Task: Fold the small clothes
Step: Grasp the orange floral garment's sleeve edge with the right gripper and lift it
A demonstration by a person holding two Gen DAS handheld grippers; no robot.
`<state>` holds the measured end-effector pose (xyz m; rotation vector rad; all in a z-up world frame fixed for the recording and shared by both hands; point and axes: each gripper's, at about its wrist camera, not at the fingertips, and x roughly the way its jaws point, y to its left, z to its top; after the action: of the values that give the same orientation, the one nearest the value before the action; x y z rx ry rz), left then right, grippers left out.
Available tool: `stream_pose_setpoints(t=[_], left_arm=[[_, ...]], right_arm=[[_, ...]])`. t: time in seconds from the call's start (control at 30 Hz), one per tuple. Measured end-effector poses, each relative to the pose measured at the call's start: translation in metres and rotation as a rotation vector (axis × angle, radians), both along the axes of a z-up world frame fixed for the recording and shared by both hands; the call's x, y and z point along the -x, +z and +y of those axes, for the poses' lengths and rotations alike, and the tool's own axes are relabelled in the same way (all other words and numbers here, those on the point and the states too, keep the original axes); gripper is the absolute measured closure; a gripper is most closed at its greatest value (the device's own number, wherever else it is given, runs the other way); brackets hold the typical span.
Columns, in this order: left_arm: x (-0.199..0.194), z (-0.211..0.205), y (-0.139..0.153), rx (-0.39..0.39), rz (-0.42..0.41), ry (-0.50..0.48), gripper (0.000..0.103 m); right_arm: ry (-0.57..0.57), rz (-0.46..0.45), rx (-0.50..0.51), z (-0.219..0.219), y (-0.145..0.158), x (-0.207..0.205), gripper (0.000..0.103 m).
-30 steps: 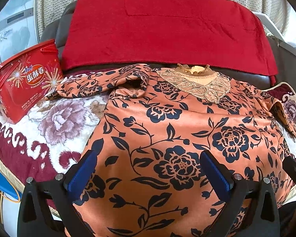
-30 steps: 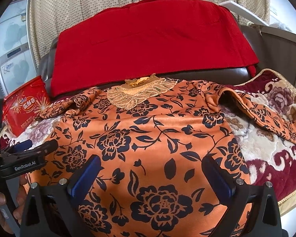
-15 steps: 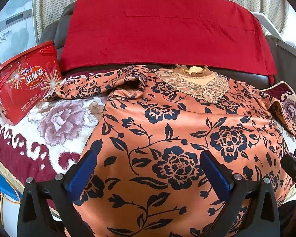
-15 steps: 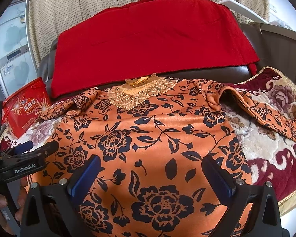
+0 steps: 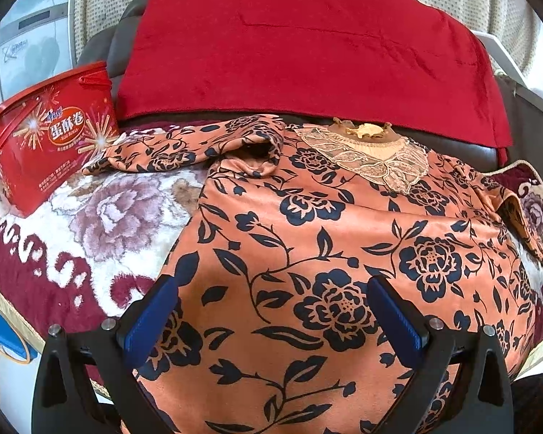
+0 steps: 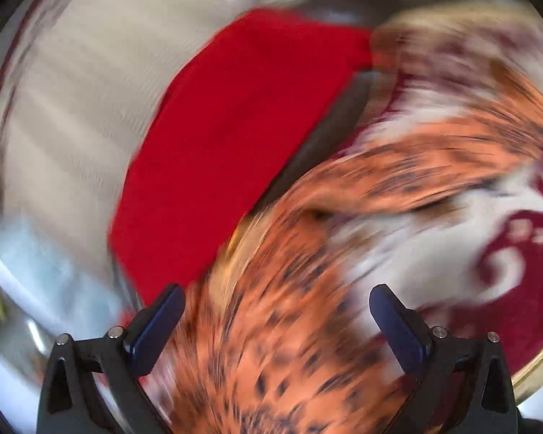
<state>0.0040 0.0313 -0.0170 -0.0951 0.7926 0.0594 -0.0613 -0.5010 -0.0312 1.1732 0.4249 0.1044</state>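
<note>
An orange top with a black flower print (image 5: 325,246) lies spread flat on a floral blanket, its lace collar (image 5: 373,155) toward the far side and its left sleeve (image 5: 184,144) stretched out to the left. My left gripper (image 5: 271,311) hovers open over the garment's lower half, nothing between its blue pads. In the right wrist view everything is smeared by motion; the orange top (image 6: 307,325) streaks beneath my right gripper (image 6: 277,311), which stands open and holds nothing. The right sleeve (image 6: 434,166) runs off to the right.
A red snack tub (image 5: 50,137) stands at the left on the maroon and white floral blanket (image 5: 90,231). A red cloth (image 5: 307,47) drapes the dark chair back behind the garment. A dotted curtain (image 6: 72,90) hangs beyond.
The right gripper has swung fast and rolled, so its view is now tilted and blurred toward the right sleeve side. The left gripper has stayed nearly still over the garment.
</note>
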Motion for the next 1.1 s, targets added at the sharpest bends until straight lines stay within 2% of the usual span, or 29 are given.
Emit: stream_pose_setpoints(t=[0.07, 0.13, 0.2, 0.23, 0.4, 0.47, 0.5, 0.6, 0.73, 0.77, 0.8, 0.83, 0.87, 0.93, 1.03, 1.1], left_arm=[[0.0, 0.002, -0.001, -0.002, 0.002, 0.004, 0.0], [-0.001, 0.005, -0.002, -0.006, 0.005, 0.011, 0.0], [-0.002, 0.007, -0.003, -0.005, 0.007, 0.018, 0.0], [-0.002, 0.008, -0.004, -0.008, 0.011, 0.022, 0.0], [-0.004, 0.009, -0.005, -0.025, 0.021, 0.025, 0.0], [-0.004, 0.008, -0.005, -0.031, 0.02, 0.025, 0.0], [-0.004, 0.008, -0.005, -0.032, 0.021, 0.027, 0.0], [-0.005, 0.01, -0.007, -0.025, 0.025, 0.036, 0.0], [-0.007, 0.011, -0.012, -0.016, 0.038, 0.034, 0.0], [-0.008, 0.012, -0.013, -0.013, 0.04, 0.033, 0.0], [-0.007, 0.013, -0.013, -0.012, 0.039, 0.034, 0.0], [-0.007, 0.014, -0.012, -0.01, 0.035, 0.037, 0.0], [-0.006, 0.016, -0.011, -0.007, 0.03, 0.039, 0.0], [-0.003, 0.023, -0.01, -0.001, 0.024, 0.05, 0.0], [0.0, 0.036, -0.008, 0.002, 0.014, 0.073, 0.0], [0.002, 0.046, -0.008, 0.005, 0.008, 0.094, 0.0]], right_arm=[[-0.115, 0.059, -0.157, -0.056, -0.03, 0.008, 0.017], [-0.198, 0.101, -0.181, -0.091, -0.044, 0.016, 0.026], [-0.251, 0.14, -0.227, -0.118, -0.058, 0.021, 0.026], [-0.275, 0.13, -0.244, -0.132, -0.06, 0.023, 0.03], [-0.333, 0.134, -0.206, -0.171, -0.051, 0.014, 0.03], [-0.333, 0.17, -0.197, -0.176, -0.053, 0.003, 0.031], [-0.335, 0.191, -0.187, -0.16, -0.056, -0.003, 0.031], [-0.306, 0.191, -0.13, -0.161, -0.057, -0.004, 0.03], [-0.29, 0.186, -0.138, -0.157, -0.063, -0.004, 0.031], [-0.282, 0.22, -0.112, -0.155, -0.062, -0.004, 0.04], [-0.276, 0.268, -0.067, -0.153, -0.06, -0.005, 0.054], [-0.268, 0.312, -0.032, -0.153, -0.057, -0.007, 0.091], [-0.256, 0.344, -0.025, -0.155, -0.059, -0.013, 0.096], [-0.257, 0.37, 0.002, -0.157, -0.058, -0.022, 0.097], [-0.267, 0.393, 0.165, -0.147, -0.028, -0.037, 0.097], [-0.261, 0.342, 0.278, -0.129, 0.009, -0.05, 0.097]])
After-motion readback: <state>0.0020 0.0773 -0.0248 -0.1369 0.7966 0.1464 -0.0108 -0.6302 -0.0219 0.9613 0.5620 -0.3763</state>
